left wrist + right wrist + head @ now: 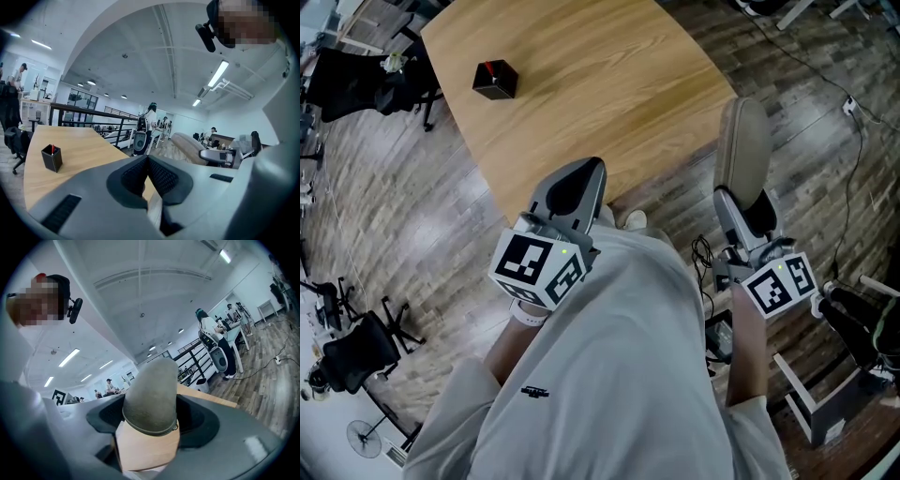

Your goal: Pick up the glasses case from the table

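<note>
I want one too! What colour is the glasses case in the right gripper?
The glasses case is dull grey-green; the right gripper view shows it best.

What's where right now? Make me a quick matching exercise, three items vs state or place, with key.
Things:
1. glasses case
2. left gripper
3. black box

States or places:
A. jaws together, nothing between them
B. standing on the table, far from both grippers
C. clamped in the right gripper

Pairs: 1-C, 2-A, 3-B.
</note>
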`<action>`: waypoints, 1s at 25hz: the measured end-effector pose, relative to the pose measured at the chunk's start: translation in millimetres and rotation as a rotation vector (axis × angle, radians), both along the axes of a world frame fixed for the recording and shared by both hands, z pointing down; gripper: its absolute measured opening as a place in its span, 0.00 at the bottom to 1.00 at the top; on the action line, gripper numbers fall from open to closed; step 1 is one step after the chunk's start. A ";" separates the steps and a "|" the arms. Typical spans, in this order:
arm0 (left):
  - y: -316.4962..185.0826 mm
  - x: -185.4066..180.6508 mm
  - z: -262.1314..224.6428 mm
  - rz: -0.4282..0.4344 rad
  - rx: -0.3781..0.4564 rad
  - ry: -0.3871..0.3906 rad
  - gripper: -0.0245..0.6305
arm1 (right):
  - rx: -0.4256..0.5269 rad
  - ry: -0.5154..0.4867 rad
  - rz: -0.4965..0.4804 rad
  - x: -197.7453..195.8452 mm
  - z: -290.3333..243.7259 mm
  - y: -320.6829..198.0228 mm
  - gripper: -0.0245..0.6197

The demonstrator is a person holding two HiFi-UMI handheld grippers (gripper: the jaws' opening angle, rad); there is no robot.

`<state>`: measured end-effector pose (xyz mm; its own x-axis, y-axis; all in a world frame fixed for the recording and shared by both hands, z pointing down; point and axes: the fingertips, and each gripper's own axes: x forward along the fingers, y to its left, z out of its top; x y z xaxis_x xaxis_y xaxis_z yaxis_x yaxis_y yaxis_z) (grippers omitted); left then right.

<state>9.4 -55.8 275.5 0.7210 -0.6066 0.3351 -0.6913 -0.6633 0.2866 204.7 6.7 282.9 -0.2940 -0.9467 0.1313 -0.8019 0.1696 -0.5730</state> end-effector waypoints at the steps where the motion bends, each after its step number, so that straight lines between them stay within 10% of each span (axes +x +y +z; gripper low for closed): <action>1: 1.1 1.8 0.5 0.002 -0.001 0.000 0.05 | -0.002 0.001 -0.002 0.4 0.8 0.6 0.58; 25: 11.5 4.6 0.6 0.006 -0.005 -0.012 0.05 | 0.009 -0.020 -0.017 -2.3 -2.9 -1.3 0.58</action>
<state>14.0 -44.3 276.1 0.7205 -0.6005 0.3468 -0.6907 -0.6658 0.2821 202.4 5.4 280.1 -0.3123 -0.9427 0.1171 -0.7873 0.1879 -0.5873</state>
